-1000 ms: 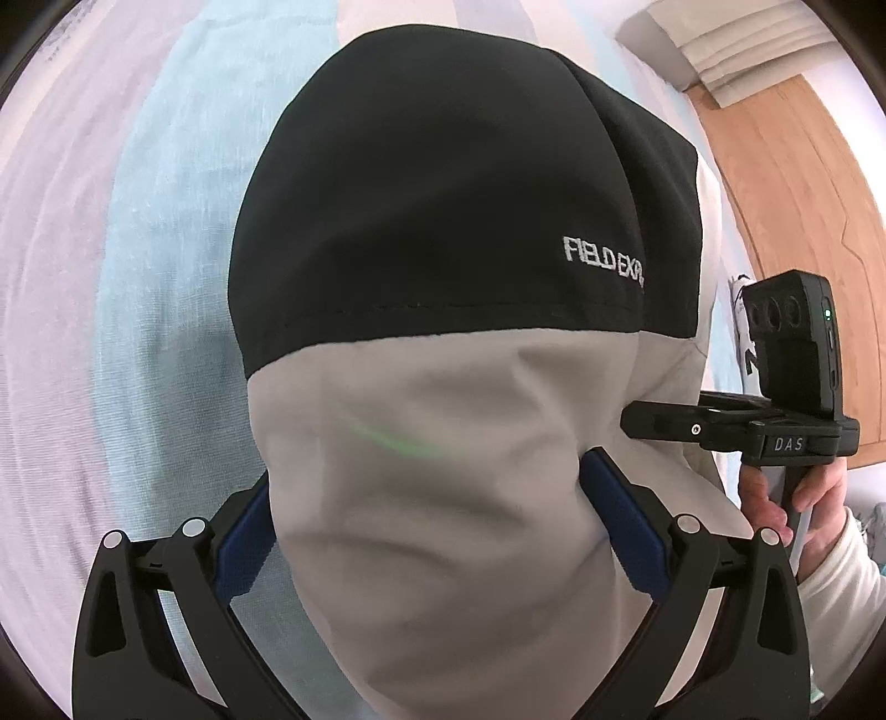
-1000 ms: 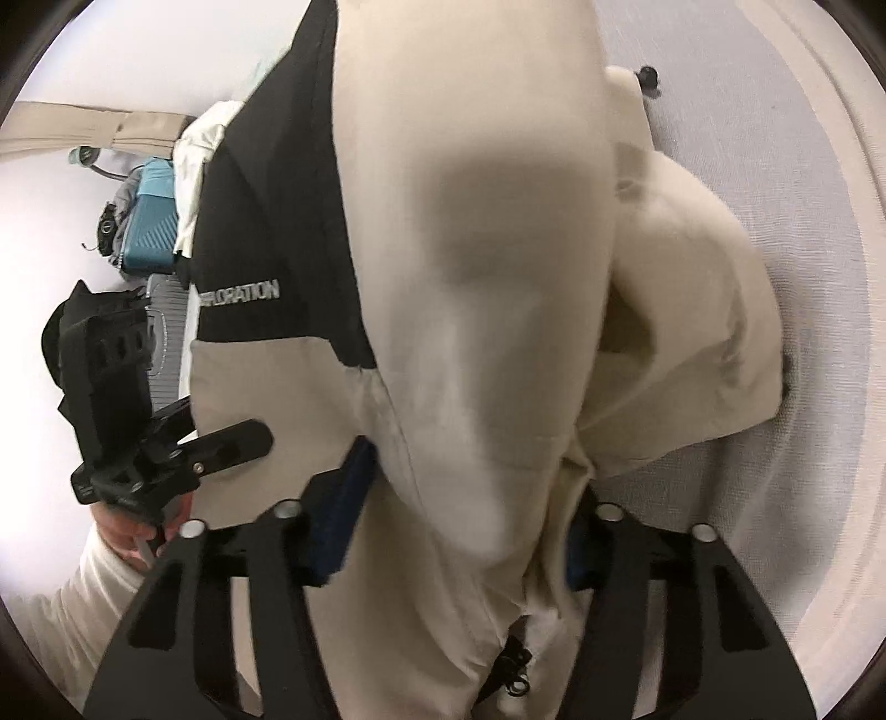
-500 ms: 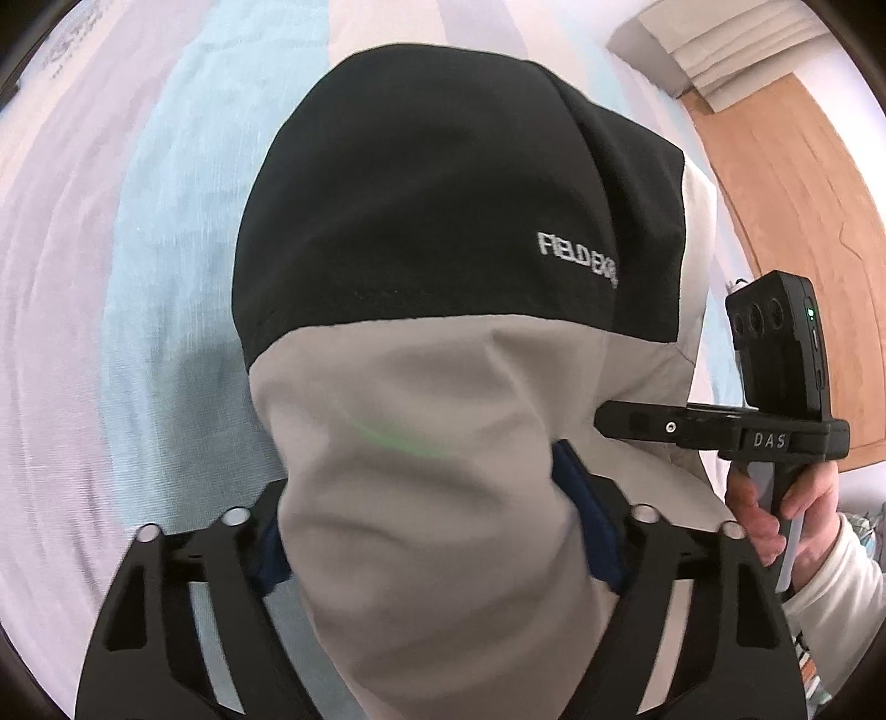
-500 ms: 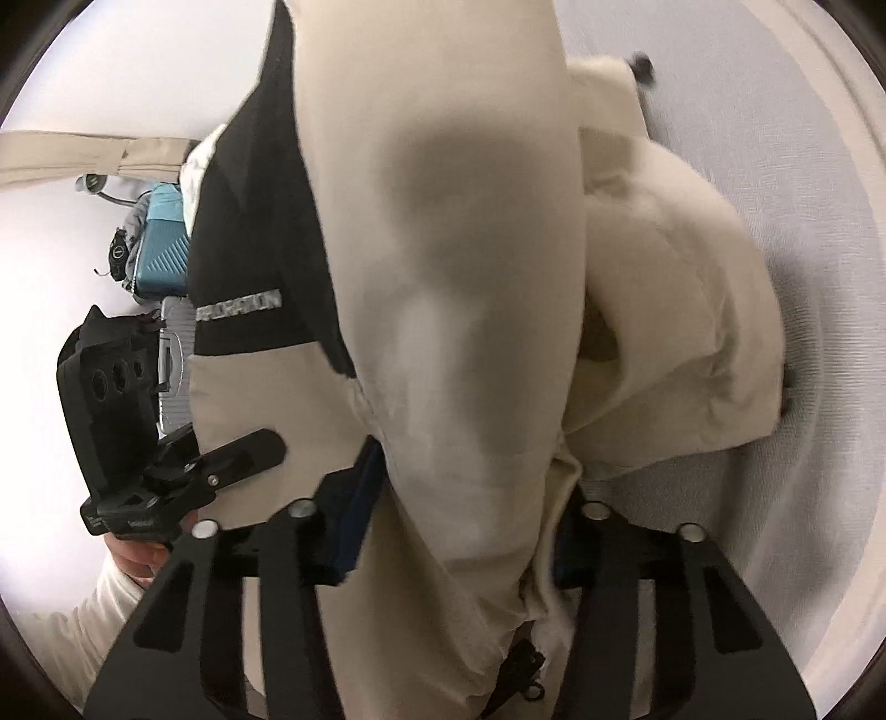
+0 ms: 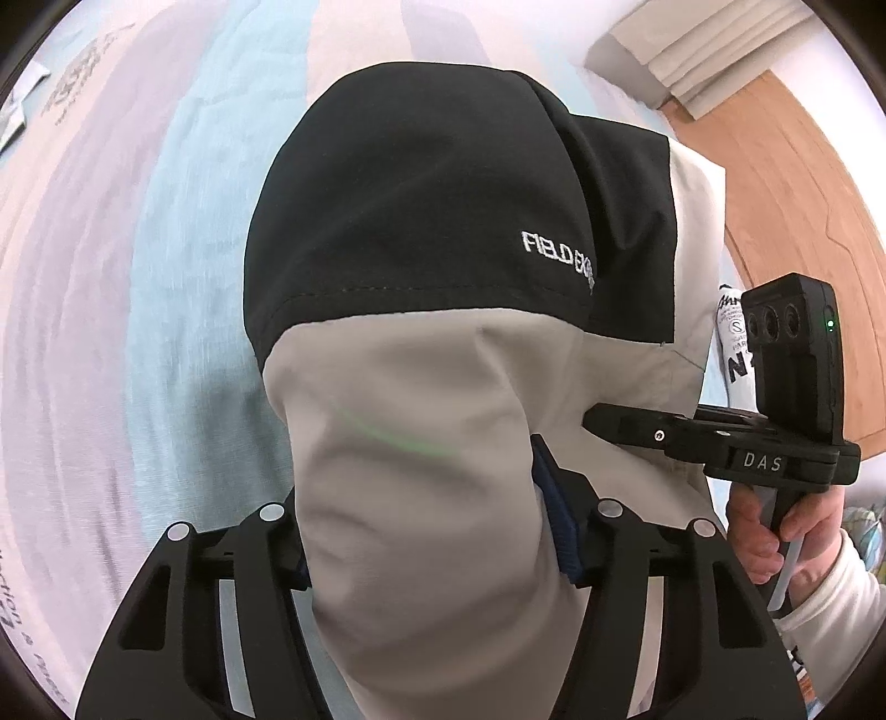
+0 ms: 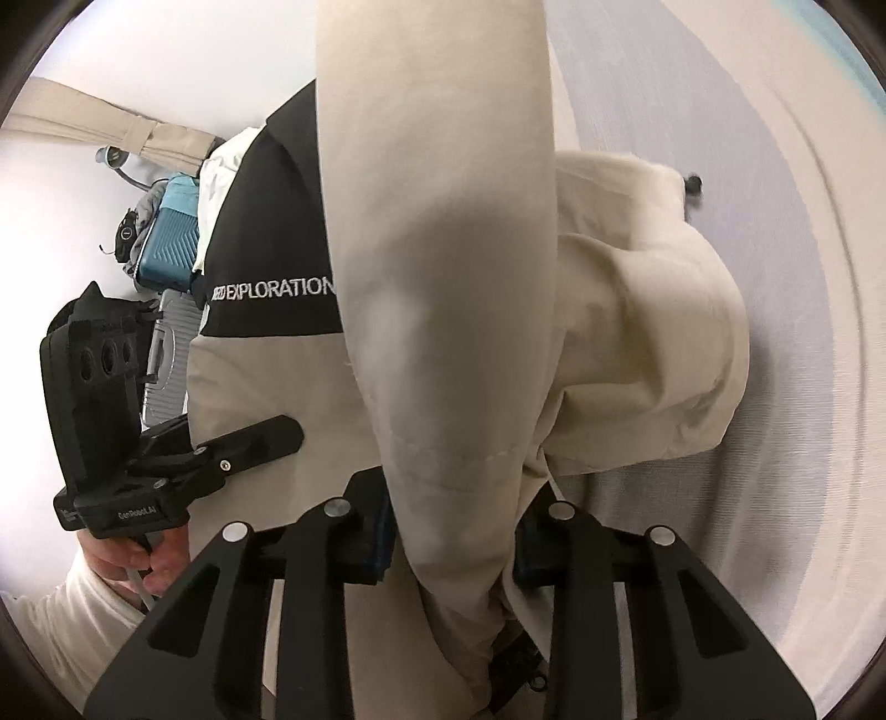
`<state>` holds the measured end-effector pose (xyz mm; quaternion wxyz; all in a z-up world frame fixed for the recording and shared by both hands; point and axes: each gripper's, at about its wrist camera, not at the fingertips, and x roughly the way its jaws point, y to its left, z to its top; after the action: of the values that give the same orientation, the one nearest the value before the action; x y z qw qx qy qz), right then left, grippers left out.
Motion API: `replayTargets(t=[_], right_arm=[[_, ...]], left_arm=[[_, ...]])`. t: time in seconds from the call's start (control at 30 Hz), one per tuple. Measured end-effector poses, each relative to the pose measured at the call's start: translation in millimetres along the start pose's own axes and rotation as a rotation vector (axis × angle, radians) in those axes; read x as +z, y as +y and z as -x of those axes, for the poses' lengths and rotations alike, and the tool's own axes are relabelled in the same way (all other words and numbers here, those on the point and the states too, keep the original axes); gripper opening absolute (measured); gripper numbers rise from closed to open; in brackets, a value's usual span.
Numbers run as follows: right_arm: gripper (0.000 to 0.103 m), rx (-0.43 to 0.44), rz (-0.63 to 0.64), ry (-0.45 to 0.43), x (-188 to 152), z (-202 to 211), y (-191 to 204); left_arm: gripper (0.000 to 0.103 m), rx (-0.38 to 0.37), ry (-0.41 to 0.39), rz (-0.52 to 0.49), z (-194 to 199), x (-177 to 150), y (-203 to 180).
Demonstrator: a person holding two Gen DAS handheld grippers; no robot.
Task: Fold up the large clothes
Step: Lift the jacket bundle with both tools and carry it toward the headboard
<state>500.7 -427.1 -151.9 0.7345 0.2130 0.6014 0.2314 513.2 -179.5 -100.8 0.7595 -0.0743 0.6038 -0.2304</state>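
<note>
A beige and black jacket (image 5: 421,210) with white lettering hangs over a striped bedcover (image 5: 138,277). My left gripper (image 5: 426,531) has a bunched beige fold between its jaws; they are closing, and the blue pad (image 5: 554,526) presses into the cloth. My right gripper (image 6: 454,531) is also closing on a thick beige fold of the jacket (image 6: 443,277), its pads against the cloth. The hood (image 6: 653,343) sags to the right onto the bedcover (image 6: 720,111). Each view shows the other gripper beside the jacket, held in a hand: right gripper (image 5: 626,429), left gripper (image 6: 249,448).
A wooden panel (image 5: 803,194) and a pale curtain (image 5: 692,50) stand beyond the bed at the right. In the right wrist view a teal suitcase (image 6: 171,249) and a silver one (image 6: 166,343) sit by a white wall behind the jacket.
Both pairs of jaws have narrowed onto the beige cloth, squeezing it into tighter bunches. Both grippers have risen a little, and the jacket has come up with them.
</note>
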Motion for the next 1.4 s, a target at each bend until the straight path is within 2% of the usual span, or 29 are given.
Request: replayTargets(t=[0.37,0.6,0.7,0.77,0.8,0.87,1.0,1.1,1.17,1.2,1.23,1.33,1.4], right_arm=[[0.025,0.002,0.033,-0.028,-2,15,4],[0.024,-0.033,0.031,0.023,-3,-15,-5],[0.025,-0.008,0.011,0.02,-1,-20,-10],[0.034,-0.027,-0.01,0.034,0,-26,-16],[0.043,-0.047,-0.012,0.039,0,-28,-19],[0.048,-0.079,-0.003,0.044,-1,-30,-21],[0.068,-0.096,-0.046,0.079,-1,-40,-32],[0.074,-0.094,-0.075,0.092,0,-53,-37],[0.068,-0.058,-0.104,0.085,1,-56,-41],[0.055,-0.016,-0.114,0.079,1,-54,-41],[0.047,0.006,-0.132,0.069,0,-51,-41],[0.034,0.04,-0.135,0.038,-5,-40,-37],[0.029,0.064,-0.139,0.022,-6,-33,-33]], left_arm=[[0.051,0.003,-0.023,-0.045,20,-5,-7],[0.05,0.043,-0.001,-0.046,-2,-15,7],[0.05,0.035,-0.004,-0.032,0,-16,13],[0.05,0.037,-0.002,-0.034,-2,-17,15],[0.051,0.036,0.001,-0.029,-3,-16,17],[0.052,0.041,0.007,-0.032,-5,-16,19],[0.054,0.037,0.013,-0.03,-9,-13,19],[0.054,0.036,0.005,-0.014,-12,-15,26],[0.053,0.033,-0.003,-0.003,-14,-15,25],[0.052,0.034,-0.007,-0.002,-13,-16,24],[0.052,0.039,-0.012,-0.008,-11,-17,22],[0.048,0.039,-0.027,-0.013,-1,-23,19],[0.047,0.037,-0.035,-0.015,5,-25,16]])
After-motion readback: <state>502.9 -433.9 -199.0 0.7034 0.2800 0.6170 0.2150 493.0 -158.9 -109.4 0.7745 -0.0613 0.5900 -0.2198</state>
